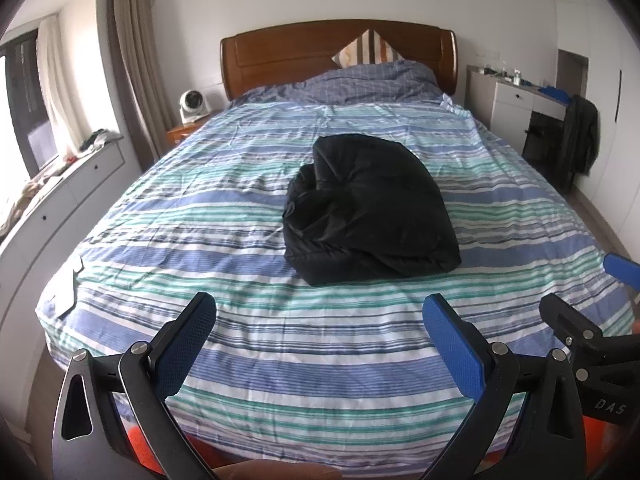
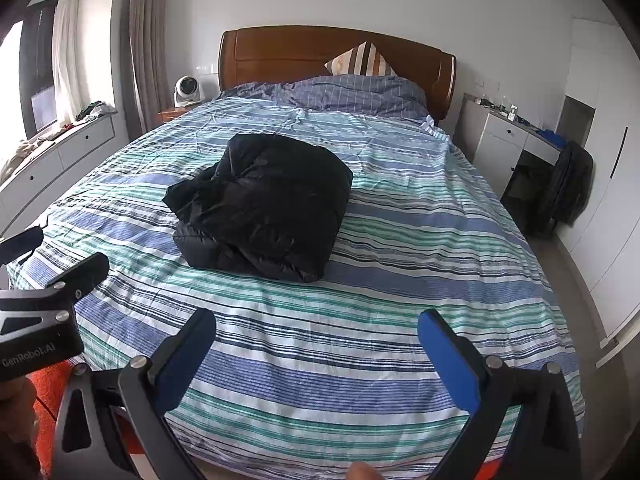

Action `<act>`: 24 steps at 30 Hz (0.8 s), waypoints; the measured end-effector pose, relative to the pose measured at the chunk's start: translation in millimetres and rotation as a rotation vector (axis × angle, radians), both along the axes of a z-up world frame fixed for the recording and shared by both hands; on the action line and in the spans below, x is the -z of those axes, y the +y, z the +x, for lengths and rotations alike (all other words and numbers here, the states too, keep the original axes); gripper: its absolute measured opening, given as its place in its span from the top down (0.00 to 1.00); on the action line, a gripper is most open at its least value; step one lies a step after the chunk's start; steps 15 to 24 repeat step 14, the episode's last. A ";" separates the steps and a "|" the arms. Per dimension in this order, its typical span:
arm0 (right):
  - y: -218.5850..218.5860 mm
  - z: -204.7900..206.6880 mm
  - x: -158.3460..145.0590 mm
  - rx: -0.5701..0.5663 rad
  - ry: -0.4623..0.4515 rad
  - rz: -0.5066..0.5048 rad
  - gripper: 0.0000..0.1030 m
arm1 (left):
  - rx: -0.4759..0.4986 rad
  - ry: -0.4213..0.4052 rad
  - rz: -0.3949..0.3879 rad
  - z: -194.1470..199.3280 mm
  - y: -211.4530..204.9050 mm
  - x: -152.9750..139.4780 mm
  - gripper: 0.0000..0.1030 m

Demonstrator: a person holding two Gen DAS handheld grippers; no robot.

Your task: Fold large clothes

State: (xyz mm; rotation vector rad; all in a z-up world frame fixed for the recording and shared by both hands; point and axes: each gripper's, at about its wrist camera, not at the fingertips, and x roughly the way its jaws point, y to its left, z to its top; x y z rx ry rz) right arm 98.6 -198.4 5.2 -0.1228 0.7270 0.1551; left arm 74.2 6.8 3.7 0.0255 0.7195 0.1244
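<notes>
left wrist view: left gripper [image 1: 320, 340] fingers spread wide, holding nothing, low in frame | folded black puffy jacket [image 1: 368, 210] lies at frame centre on blue-green striped bed cover [image 1: 200, 220] | right wrist view: right gripper [image 2: 318, 344] fingers wide apart, empty | jacket [image 2: 264, 204] centre-left on the bed cover [image 2: 420, 240], apart from both grippers

One black jacket [image 1: 370, 208] lies on one bed [image 1: 256, 320]; one striped cushion [image 1: 368, 49] and one fan [image 1: 191, 105] show. Two grippers appear: left gripper [image 1: 320, 320]; right gripper [image 2: 318, 328].
</notes>
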 end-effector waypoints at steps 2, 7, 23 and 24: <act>0.3 0.3 0.0 0.000 0.000 -0.001 0.01 | 0.000 0.004 -0.003 0.3 0.2 1.1 0.00; -1.8 2.0 2.3 0.004 0.009 -0.003 0.01 | 0.007 0.008 -0.021 0.5 1.1 3.5 0.00; -5.7 2.9 1.4 0.008 0.009 0.007 0.01 | 0.008 -0.014 -0.004 -2.1 -2.2 2.0 0.00; -5.7 2.9 1.4 0.008 0.009 0.007 0.01 | 0.008 -0.014 -0.004 -2.1 -2.2 2.0 0.00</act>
